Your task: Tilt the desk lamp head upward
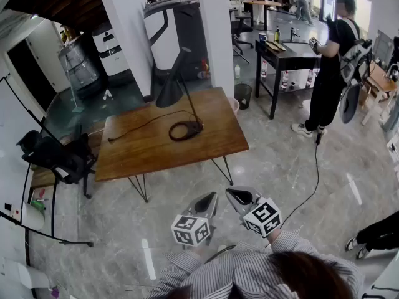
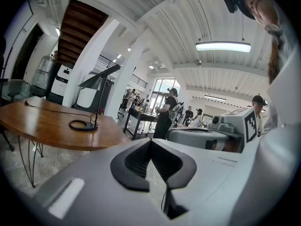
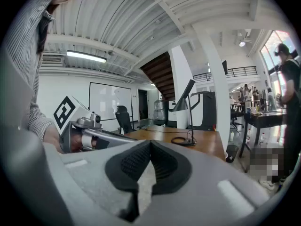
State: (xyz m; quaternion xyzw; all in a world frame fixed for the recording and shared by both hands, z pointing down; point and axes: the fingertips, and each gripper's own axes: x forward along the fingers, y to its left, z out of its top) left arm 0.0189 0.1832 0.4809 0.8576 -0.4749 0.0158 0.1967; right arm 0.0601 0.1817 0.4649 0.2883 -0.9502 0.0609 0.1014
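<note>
A black desk lamp stands on the wooden table [image 1: 143,157]; its cone head [image 1: 169,93] points downward, its thin stem [image 1: 191,108] rises from a ring base [image 1: 186,130], and a cord trails left. The left gripper view shows the lamp head [image 2: 94,82] and the base [image 2: 83,125]; the right gripper view shows the lamp head [image 3: 181,104]. My left gripper [image 1: 206,203] and right gripper [image 1: 240,197] are held side by side well in front of the table, near my body. Both are shut with nothing between the jaws.
A dark chair [image 1: 53,156] stands at the table's left end. A person [image 1: 333,67] stands at a black desk [image 1: 283,58] at the back right, with a cable [image 1: 315,179] across the floor. White pillars [image 1: 215,36] rise behind the table.
</note>
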